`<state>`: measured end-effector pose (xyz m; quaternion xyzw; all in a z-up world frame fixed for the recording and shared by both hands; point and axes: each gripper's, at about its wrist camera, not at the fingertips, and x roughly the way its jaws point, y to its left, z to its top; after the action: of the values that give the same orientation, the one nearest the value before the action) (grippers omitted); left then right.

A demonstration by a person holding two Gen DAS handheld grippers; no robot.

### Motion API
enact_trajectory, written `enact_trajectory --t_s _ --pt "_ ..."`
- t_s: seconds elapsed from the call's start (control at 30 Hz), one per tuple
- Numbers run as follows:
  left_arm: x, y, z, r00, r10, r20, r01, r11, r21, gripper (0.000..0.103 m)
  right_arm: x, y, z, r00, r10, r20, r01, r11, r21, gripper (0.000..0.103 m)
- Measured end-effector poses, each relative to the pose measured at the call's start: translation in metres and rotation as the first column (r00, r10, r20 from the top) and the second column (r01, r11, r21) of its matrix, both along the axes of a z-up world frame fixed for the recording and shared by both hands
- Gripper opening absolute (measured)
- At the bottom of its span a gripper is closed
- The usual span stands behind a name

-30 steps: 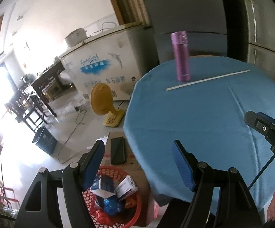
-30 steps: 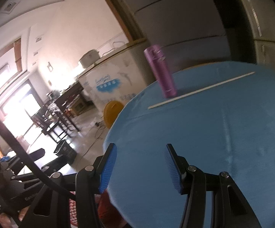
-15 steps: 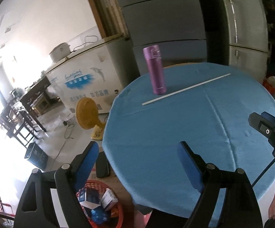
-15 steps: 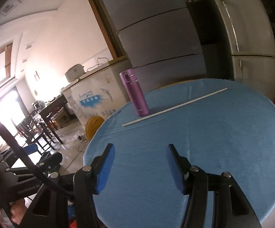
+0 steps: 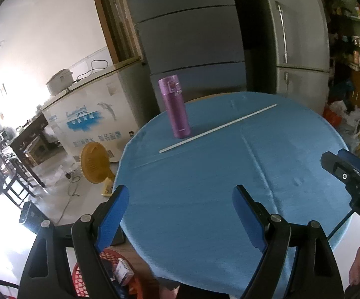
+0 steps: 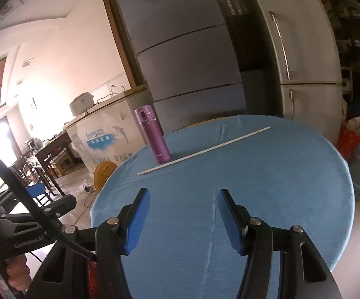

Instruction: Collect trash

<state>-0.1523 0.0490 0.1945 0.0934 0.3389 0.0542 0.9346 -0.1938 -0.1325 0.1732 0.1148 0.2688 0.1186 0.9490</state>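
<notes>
My left gripper [image 5: 180,190] hangs open over the near edge of the round table with the blue cloth [image 5: 204,199], nothing between its blue pads. Below it on the floor at the lower left stands a red basket [image 5: 90,269] with small boxes [image 5: 124,270] in it. My right gripper [image 6: 183,193] is also open and empty above the cloth; its tip shows at the right edge of the left wrist view [image 5: 349,172]. On the far side of the table a purple flask [image 5: 174,108] [image 6: 152,134] stands upright beside a long white stick [image 5: 217,128] [image 6: 204,150].
A white chest freezer [image 5: 92,114] and a yellow fan [image 5: 94,163] stand left of the table. Tall grey refrigerators [image 5: 192,49] rise behind it. Plastic bags [image 5: 346,119] are piled at the right. Dark wooden chairs [image 5: 5,172] and a dark crate [image 5: 31,218] are at the far left.
Both views have swung up from the floor to the table, so the basket has slid to the bottom edge. The left jaws have widened. The flask and stick have not moved.
</notes>
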Motion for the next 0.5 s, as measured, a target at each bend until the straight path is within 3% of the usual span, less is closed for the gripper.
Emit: enact_trajectory --t_s 0.5 --pt "-0.015 -0.014 0.004 0.999 -0.025 0.027 0.025 1.000 0.010 0.086 -0.014 -0.003 0.015 0.999 -0.025 0.041 0.026 1.000 -0.006 0.062"
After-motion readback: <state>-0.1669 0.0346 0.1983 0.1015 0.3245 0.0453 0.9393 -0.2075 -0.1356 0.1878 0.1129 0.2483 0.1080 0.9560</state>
